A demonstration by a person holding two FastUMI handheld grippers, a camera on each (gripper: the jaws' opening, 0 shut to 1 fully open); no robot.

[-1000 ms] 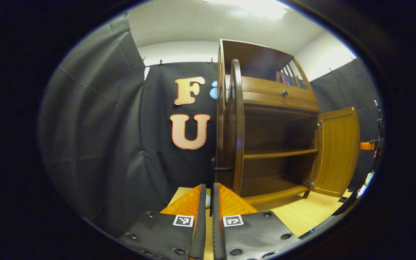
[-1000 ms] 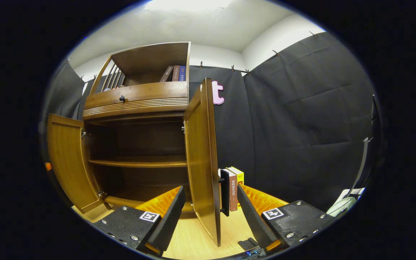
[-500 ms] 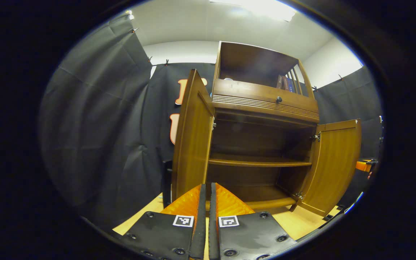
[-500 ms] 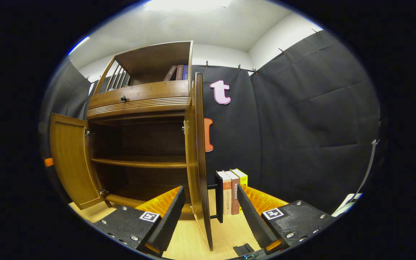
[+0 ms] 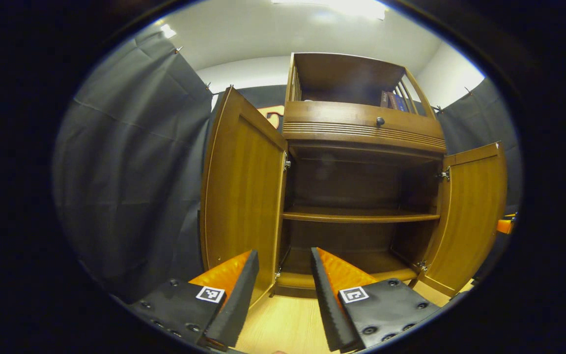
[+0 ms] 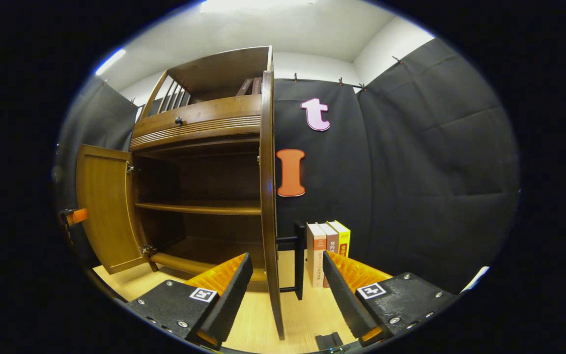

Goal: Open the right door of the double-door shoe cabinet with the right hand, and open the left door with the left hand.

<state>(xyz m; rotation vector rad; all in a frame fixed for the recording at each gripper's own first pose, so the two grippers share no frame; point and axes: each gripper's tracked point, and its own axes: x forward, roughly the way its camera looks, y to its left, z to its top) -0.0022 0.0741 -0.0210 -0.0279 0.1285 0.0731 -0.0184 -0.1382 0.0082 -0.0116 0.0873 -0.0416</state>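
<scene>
The wooden shoe cabinet (image 5: 361,128) stands with both doors swung out. In the left gripper view the left door (image 5: 241,196) shows its inner face and the right door (image 5: 469,216) hangs open at the far right. My left gripper (image 5: 283,280) is open, low before the cabinet's bottom shelf, holding nothing. In the right gripper view the right door (image 6: 267,196) stands edge-on, with its black handle (image 6: 297,260) on the outer side. My right gripper (image 6: 285,285) is open with the door's lower edge in the gap, untouched. The left door (image 6: 108,211) is at the far left.
Inside, one shelf (image 5: 356,215) crosses the cabinet. A drawer with a dark knob (image 5: 380,120) sits above the doors. Three books (image 6: 329,250) stand on the wooden floor to the right of the right door. Black cloth walls close in both sides.
My left gripper has gone from shut to open and turned to face the cabinet's inside; the left door stands wider. My right gripper stayed open and shifted, so the right door now shows edge-on.
</scene>
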